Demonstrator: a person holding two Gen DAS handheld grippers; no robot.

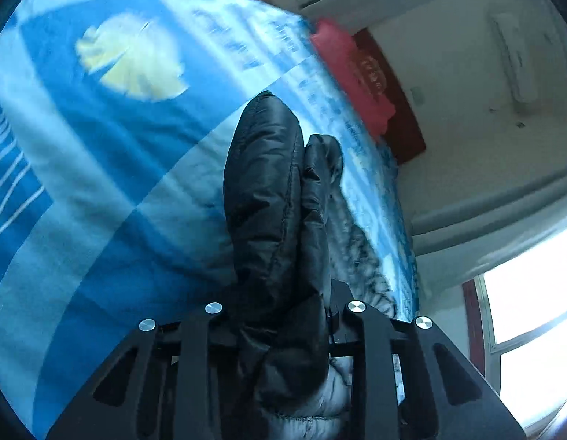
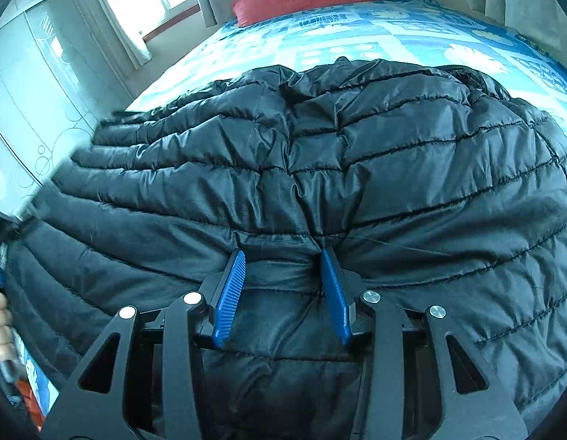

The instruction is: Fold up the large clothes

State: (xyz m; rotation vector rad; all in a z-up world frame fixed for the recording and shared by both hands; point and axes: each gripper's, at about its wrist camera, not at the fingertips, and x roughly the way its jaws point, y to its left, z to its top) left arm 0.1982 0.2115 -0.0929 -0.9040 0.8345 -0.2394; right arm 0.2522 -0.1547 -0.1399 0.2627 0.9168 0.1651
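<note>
Your black quilted puffer jacket lies spread across the blue patterned bedspread, bulky and slick. The right gripper pinches a bunched ridge near its edge; the left gripper clamps a thick double fold. Lift unevenly and the shiny fabric may slide out, or trapped air may spring your fold open

Black gripper frames, silver screws, blue ribbed jaws.

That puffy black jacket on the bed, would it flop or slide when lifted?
The black jacket probably flops: it bunches and creases around the right tool. Its shiny shell looks slippery. The quilted puffiness suggests it is light for its bulk.
</note>
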